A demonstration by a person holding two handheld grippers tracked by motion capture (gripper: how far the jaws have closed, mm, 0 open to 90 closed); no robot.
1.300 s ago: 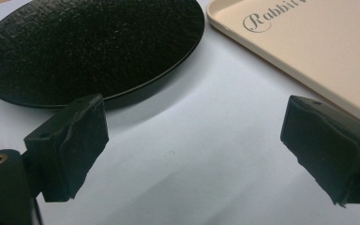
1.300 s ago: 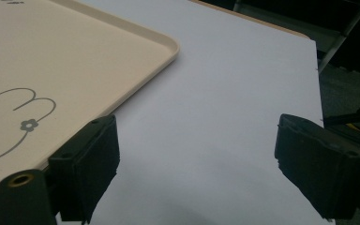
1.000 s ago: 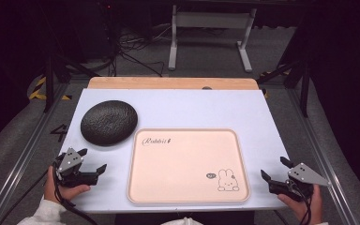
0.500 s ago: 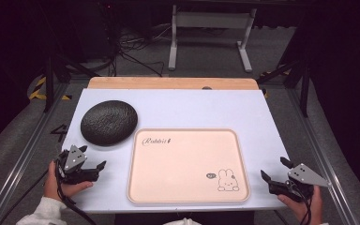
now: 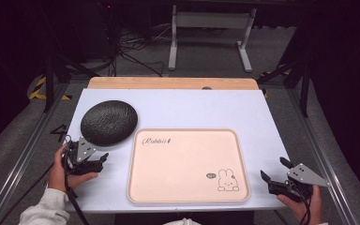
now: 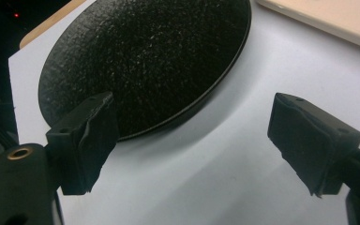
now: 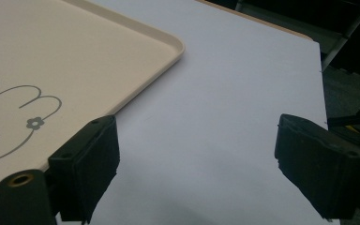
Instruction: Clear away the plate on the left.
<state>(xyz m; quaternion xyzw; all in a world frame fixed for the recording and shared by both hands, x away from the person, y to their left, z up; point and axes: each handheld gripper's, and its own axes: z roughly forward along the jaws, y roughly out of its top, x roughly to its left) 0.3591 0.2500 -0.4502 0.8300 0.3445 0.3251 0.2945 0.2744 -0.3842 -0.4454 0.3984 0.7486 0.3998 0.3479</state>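
You have a white, smooth-topped bench with a strip of bare wood along its far edge. Near the left edge sits a round black plate with a rough, pebbled surface and a thin raised rim; it looks matte, and lies flat on the bench. Just beside it, toward the middle and near edge, lies a pale peach rectangular tray with rounded corners and a low lip, printed with a small rabbit drawing at its near right corner and a script word at its far left. Beyond the far edge you can see a grey floor, loose cables and a metal stand's legs. Your left gripper rests at the near left of the bench, just short of the plate's near rim, jaws spread wide and holding nothing. Your right gripper sits at the near right corner, just beside the tray's right edge, jaws likewise spread and empty.
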